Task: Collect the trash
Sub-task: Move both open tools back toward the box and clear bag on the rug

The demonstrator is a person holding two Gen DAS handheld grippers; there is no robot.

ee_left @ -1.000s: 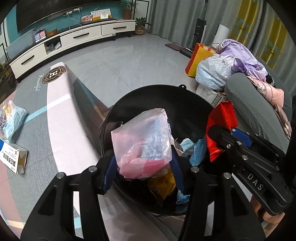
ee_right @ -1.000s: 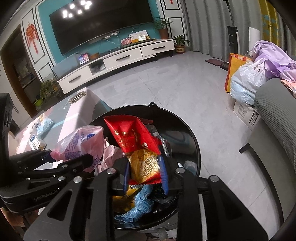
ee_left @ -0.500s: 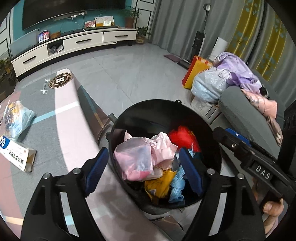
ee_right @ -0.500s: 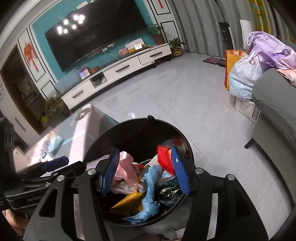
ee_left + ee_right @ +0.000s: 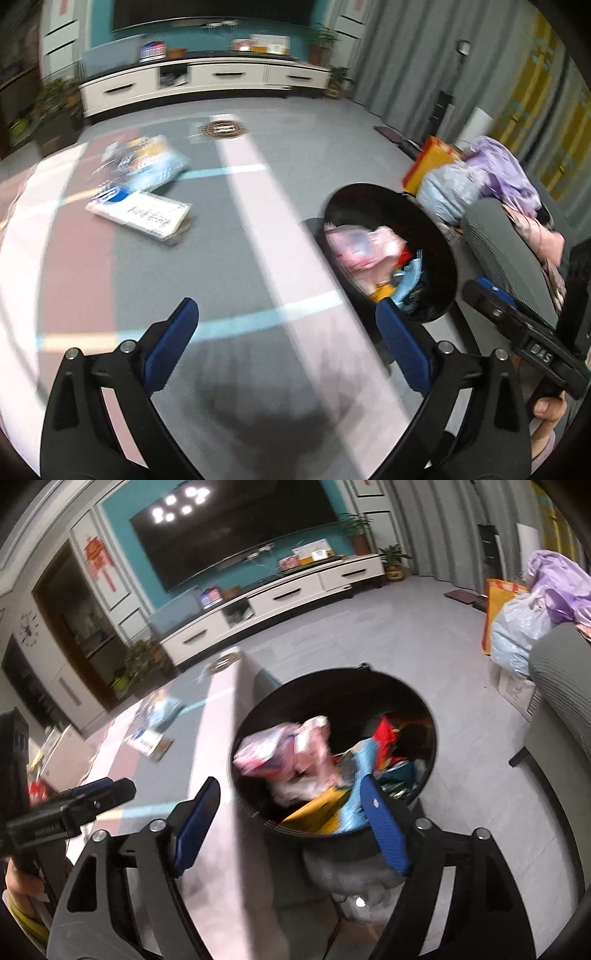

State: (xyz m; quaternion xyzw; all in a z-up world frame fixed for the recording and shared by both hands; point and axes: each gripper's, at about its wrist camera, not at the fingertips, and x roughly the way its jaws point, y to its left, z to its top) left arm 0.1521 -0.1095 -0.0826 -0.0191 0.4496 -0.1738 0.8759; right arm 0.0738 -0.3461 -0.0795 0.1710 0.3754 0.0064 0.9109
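A: Left gripper (image 5: 286, 334)?
B: Spreading wide, blue pads (image 5: 170, 341) apart, nothing between them. Only the striped table top (image 5: 258, 369) underneath.

A: Right gripper (image 5: 291, 818)?
B: Also widening, empty. Poised above the near rim of the black bin (image 5: 332, 686), pads clear of the contents.

A: And the trash?
B: Inside the bin: pink plastic bag (image 5: 280, 746) on top at the left, red wrapper (image 5: 384, 734) at the right, light blue wrapper (image 5: 364, 757) and yellow packet (image 5: 317, 810) toward the near side. In the left wrist view, same bin (image 5: 369, 195) just off the table's right edge, beside the grey sofa (image 5: 502, 251).

A: Anything left outside?
B: On the table, well apart from the bin: white flat box (image 5: 142, 216) with blue print, and a pale blue bag (image 5: 147, 166) just behind it, touching or nearly so; too blurred to tell.

A: Further out?
B: White TV cabinet (image 5: 207, 79) against the teal wall.
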